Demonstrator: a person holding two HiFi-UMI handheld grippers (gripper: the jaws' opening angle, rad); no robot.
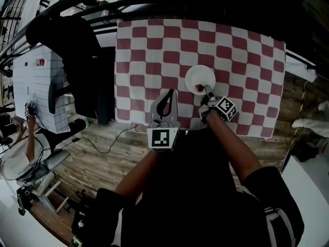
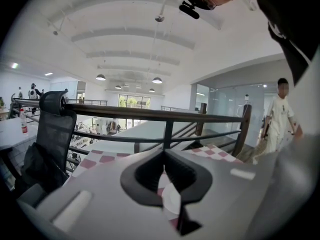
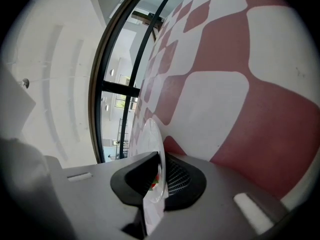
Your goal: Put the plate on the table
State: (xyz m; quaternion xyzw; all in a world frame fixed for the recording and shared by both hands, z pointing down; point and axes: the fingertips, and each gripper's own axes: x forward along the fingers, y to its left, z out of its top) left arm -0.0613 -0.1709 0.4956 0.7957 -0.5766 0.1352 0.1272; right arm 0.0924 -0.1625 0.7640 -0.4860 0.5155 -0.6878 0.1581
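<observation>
Red-and-white checked tablecloth [image 1: 154, 50] covers the table beside a dark railing [image 1: 154, 6]. The right gripper [image 1: 204, 90], at the end of a bare forearm stretched forward, pinches the near rim of the white plate [image 1: 198, 76] low over the cloth; whether the plate touches it is unclear. The left gripper [image 1: 169, 93] hovers just beside the plate at the table's near edge, jaws pressed together on nothing.

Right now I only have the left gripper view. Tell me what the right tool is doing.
Observer: The right tool is shut on the rim of the white plate, at the side nearest the person.
Operator: Give me the plate's position.
Observer: In the head view it is over the checkered tablecloth's front half; contact I cannot tell.
Operator: Now place my own tool.
Observer: The left tool hovers left of the plate, apart from it.
</observation>
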